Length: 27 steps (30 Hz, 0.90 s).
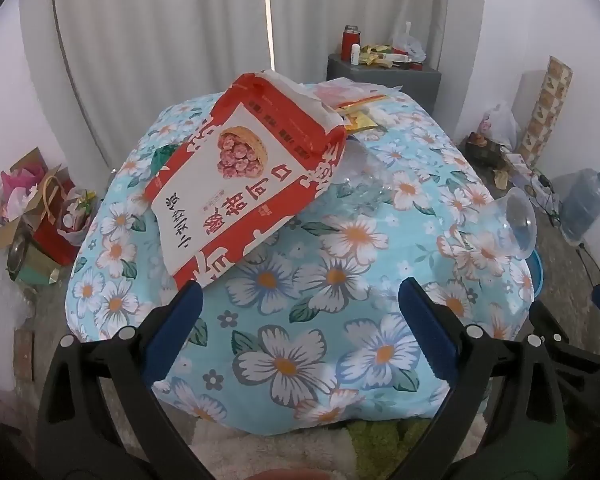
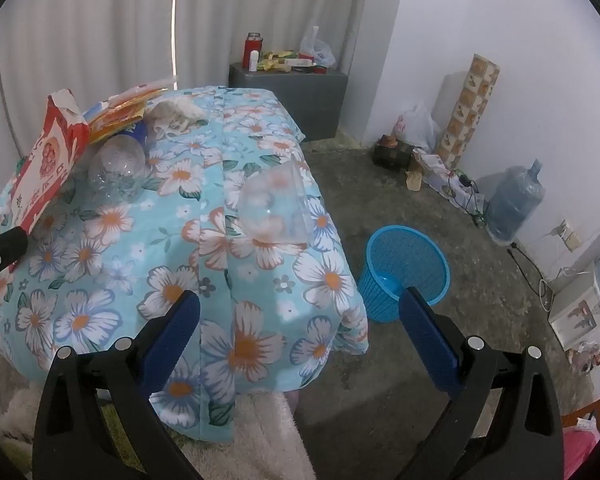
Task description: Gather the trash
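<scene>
Left gripper (image 1: 300, 312): jaws wide, empty, angled down for reaching.
Right gripper (image 2: 300, 320): jaws wide, empty.
Bag (image 1: 244, 176): ahead-left of left jaws, on table (image 1: 300, 360).
Cup (image 2: 276, 208): ahead of right jaws.
Basket (image 2: 404, 268): floor, beside right jaws, ready for trash.

- A red and white snack bag (image 1: 244, 176) is lying on the flowered cloth of the desk (image 1: 340, 280), and its print is showing upside down in the left wrist view.
- Along the bag's white panel, small black characters are reading 小时经典.
- Beside them, larger red characters are reading 口可甜酸 as they stand in the picture.
- Big white characters are running along the bag's red border, but they are cut off and not readable.
- In the right wrist view the same bag's (image 2: 46, 160) print is showing too small to read.
</scene>
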{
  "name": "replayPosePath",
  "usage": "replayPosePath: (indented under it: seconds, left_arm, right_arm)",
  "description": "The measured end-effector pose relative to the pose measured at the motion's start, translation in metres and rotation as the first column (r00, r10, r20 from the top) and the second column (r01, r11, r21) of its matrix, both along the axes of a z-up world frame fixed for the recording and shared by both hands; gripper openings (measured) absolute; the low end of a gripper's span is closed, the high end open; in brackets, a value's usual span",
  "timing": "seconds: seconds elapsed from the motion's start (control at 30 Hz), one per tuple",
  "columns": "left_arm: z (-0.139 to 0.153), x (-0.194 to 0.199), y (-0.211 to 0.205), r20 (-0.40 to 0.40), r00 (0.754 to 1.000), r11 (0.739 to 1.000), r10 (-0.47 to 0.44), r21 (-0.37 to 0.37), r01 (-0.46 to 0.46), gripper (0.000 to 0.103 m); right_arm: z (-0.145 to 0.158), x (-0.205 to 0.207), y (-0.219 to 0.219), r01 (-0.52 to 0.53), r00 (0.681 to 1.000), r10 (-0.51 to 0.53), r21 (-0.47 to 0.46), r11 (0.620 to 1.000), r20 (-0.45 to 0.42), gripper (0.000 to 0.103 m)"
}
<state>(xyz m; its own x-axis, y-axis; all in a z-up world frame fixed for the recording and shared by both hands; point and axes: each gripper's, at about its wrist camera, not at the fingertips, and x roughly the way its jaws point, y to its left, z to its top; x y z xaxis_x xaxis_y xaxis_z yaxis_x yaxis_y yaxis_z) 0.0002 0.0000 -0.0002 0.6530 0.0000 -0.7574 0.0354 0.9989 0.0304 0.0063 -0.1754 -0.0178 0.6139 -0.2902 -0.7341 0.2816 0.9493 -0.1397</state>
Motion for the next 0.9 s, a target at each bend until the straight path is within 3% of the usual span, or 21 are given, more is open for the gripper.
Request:
replayPosePath:
  seconds: [0.9]
  left_arm:
    - [-0.008,0.000,0.011,-0.012,1.000,1.000,0.013,0.006,-0.012,0.094]
  right_arm:
    - [0.002,0.002,0.004,-0.002,1.000,0.002,0.002,1.000,0.000,0.097]
